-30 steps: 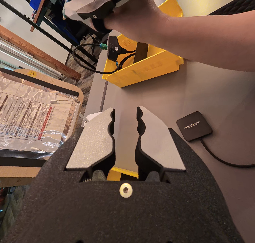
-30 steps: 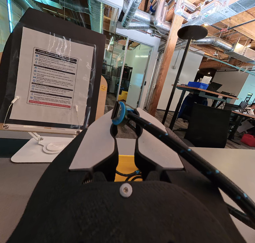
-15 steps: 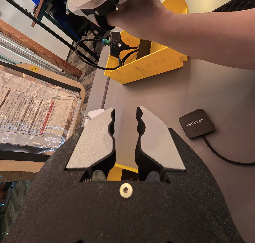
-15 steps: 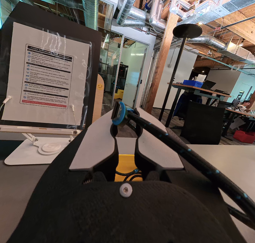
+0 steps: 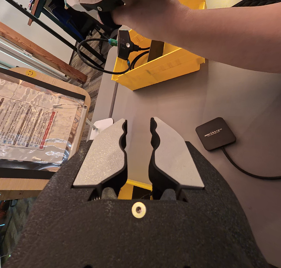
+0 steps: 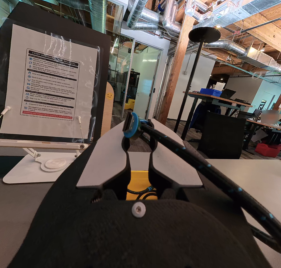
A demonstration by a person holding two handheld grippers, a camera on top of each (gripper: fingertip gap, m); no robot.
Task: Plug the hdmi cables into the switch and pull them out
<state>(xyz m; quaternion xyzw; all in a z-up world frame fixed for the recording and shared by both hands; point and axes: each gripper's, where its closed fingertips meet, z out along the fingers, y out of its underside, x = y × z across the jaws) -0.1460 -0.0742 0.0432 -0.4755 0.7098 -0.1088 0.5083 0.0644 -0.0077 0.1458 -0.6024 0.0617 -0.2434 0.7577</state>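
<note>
The right gripper (image 6: 139,133) pinches a blue plug (image 6: 132,128) on a black cable (image 6: 197,166). The left gripper (image 5: 138,127) is a bit open and holds nothing, above the gray table (image 5: 174,105).

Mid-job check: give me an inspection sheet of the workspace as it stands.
Surface: grey table, no spills seen.
Job's things: black square box flat on the table; small black switch at the yellow bin rim, green plug seated in it.
Clutter: document stand at the table's edge.
Grippers: left claw open, empty; right claw shut on blue-collared plug.
Cables: braided cable trails from the held plug; box lead runs off right.
Surroundings: floor lamp, desks, black chair.
</note>
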